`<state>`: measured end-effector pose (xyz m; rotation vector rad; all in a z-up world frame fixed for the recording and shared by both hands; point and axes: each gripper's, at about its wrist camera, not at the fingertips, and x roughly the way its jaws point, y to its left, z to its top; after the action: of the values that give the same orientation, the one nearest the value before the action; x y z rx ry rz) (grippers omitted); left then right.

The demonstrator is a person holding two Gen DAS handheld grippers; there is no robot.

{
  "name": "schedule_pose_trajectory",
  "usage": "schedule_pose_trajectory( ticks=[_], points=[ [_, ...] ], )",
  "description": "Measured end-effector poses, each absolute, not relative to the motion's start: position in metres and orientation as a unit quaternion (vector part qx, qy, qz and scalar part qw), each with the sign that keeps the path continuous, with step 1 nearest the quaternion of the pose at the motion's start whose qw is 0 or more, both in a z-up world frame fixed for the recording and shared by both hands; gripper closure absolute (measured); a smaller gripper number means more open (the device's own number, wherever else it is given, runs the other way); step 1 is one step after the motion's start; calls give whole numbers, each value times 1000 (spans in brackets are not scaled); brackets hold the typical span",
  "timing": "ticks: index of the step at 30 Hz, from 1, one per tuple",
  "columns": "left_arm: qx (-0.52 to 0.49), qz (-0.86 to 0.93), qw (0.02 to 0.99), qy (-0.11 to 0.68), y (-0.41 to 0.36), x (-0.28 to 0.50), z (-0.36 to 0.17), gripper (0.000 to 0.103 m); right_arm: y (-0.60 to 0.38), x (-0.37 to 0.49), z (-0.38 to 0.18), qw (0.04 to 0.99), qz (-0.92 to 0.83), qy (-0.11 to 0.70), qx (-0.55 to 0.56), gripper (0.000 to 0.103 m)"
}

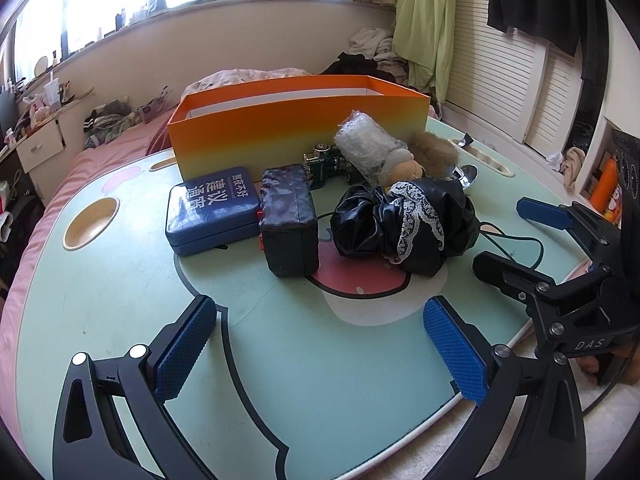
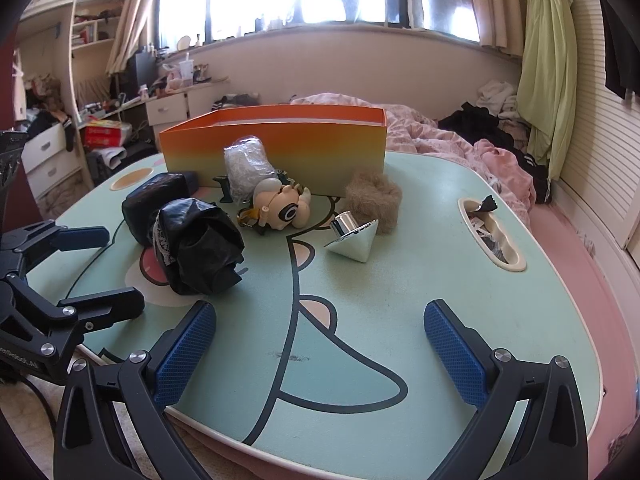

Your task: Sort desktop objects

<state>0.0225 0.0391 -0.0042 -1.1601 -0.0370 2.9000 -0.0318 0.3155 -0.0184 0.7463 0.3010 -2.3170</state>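
Observation:
An orange box (image 1: 296,128) (image 2: 280,140), open on top, stands at the back of the mint lap table (image 1: 304,368) (image 2: 420,288). In front of it lie a blue case (image 1: 212,210), a dark pouch (image 1: 290,224) (image 2: 156,200), a black shiny bundle with lace (image 1: 404,224) (image 2: 200,252), a bubble-wrapped roll (image 1: 364,148) (image 2: 246,168), a doll head (image 2: 284,208), a brown fur puff (image 2: 374,200) and a silver cone (image 2: 354,242). My left gripper (image 1: 320,344) and right gripper (image 2: 320,356) both hover open over the near table edge, nothing between their fingers. The right gripper (image 1: 516,240) shows in the left wrist view, the left gripper (image 2: 104,272) in the right wrist view.
The table rests on a pink bed (image 2: 560,216) with crumpled bedding and clothes behind. A cup recess (image 1: 92,224) sits at the table's left and a slot tray (image 2: 492,236) at its right. A green cable (image 1: 516,240) trails from the bundle.

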Motion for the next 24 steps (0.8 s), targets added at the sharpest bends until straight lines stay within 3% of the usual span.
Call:
schedule_pose_trajectory(
  ticks=[24],
  points=[
    [-384, 922, 35, -21, 31, 26, 2, 0, 317, -31, -20, 338, -889, 115, 286, 0]
  ],
)
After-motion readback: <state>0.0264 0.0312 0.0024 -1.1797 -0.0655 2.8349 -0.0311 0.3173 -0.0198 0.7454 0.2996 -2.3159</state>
